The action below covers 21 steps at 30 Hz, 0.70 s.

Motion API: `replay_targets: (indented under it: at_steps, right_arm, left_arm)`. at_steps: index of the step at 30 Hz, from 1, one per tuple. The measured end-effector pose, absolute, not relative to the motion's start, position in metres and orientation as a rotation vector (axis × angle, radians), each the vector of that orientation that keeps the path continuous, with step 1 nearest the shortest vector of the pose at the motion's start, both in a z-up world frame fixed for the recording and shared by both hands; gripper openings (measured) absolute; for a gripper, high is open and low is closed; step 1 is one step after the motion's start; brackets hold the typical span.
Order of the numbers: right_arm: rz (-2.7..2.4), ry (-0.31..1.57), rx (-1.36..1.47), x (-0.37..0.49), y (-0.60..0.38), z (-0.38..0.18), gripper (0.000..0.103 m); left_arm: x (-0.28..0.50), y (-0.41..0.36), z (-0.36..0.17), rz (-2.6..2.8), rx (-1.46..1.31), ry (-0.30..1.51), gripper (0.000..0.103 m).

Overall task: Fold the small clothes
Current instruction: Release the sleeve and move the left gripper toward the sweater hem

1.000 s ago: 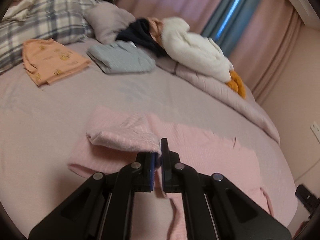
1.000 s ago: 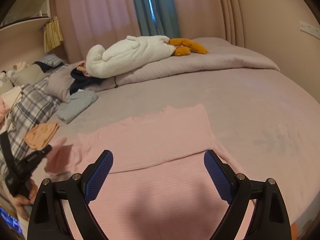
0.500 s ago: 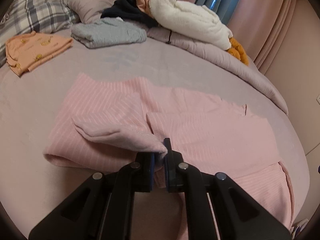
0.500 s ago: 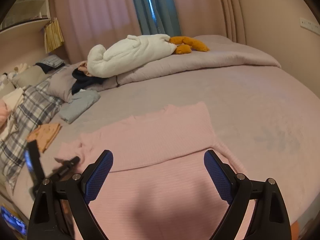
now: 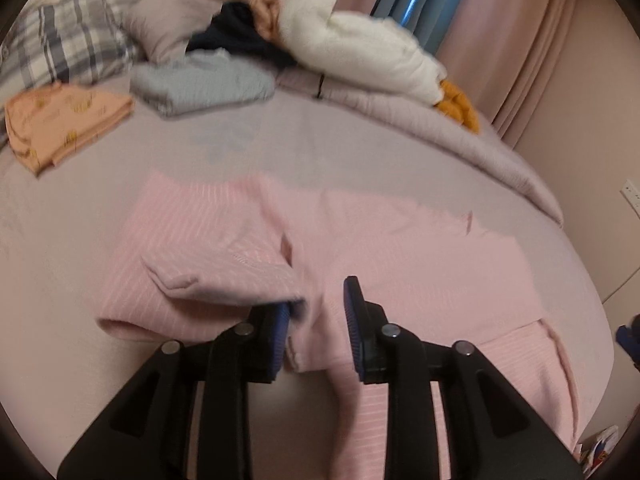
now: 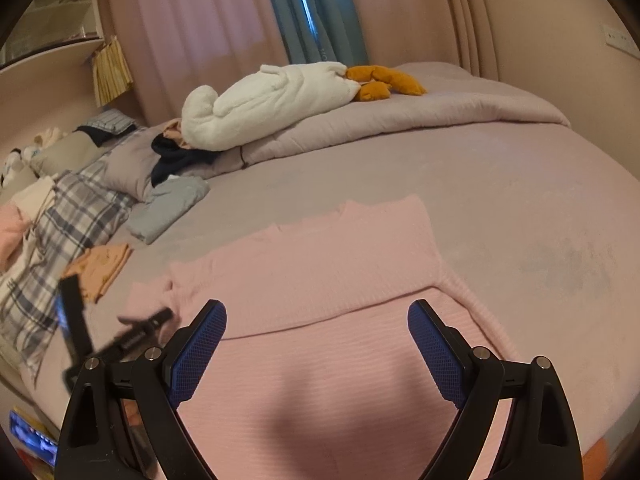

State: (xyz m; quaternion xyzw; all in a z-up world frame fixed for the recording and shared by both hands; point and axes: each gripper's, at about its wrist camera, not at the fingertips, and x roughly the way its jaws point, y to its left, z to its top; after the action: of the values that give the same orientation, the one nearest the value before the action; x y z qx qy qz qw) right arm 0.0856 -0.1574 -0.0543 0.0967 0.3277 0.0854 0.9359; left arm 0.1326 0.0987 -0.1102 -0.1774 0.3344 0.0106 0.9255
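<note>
Left gripper (image 5: 318,312) jaws opening, sleeve (image 5: 224,276) released

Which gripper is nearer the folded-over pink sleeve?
Left. The left gripper, jaws opening, is right at the sleeve; the right gripper hovers over the pink top's body.

The bed (image 6: 520,184) carries one pink garment (image 6: 320,280), one folded grey garment (image 5: 204,82), one folded orange garment (image 5: 60,120), one white plush toy (image 6: 264,100), one plaid pillow (image 5: 68,46).
</note>
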Motion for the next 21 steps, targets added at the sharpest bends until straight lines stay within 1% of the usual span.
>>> replay_targets:
  at_steps: [3,4,5,10,13,18,20,21]
  right_arm:
    - [0.174,0.677,0.199,0.088,-0.158,-0.056,0.092]
    - [0.175,0.68,0.201,0.088,-0.158,-0.056,0.092]
    - [0.176,0.681,0.203,0.088,-0.158,-0.056,0.092]
    - [0.178,0.681,0.198,0.088,-0.158,-0.057,0.092]
    - [0.173,0.683,0.193,0.088,-0.158,-0.058,0.092]
    - [0.171,0.687,0.198,0.087,-0.158,-0.059,0.092]
    - [0.169,0.686,0.195,0.087,-0.157,-0.059,0.092]
    - [0.167,0.687,0.192,0.087,-0.157,-0.06,0.092]
  left_arm:
    - [0.125,0.097,-0.097,-0.038,-0.388,0.65,0.042]
    - [0.124,0.096,-0.095,-0.063,-0.396,0.643,0.049]
    - [0.123,0.094,-0.094,-0.077,-0.397,0.64,0.052]
    - [0.123,0.091,-0.093,-0.091,-0.399,0.658,0.053]
    - [0.123,0.091,-0.091,-0.146,-0.417,0.658,0.066]
    - [0.125,0.088,-0.094,-0.156,-0.423,0.677,0.067]
    - [0.127,0.087,-0.095,-0.178,-0.427,0.688,0.077]
    - [0.128,0.086,-0.095,-0.187,-0.424,0.693,0.079]
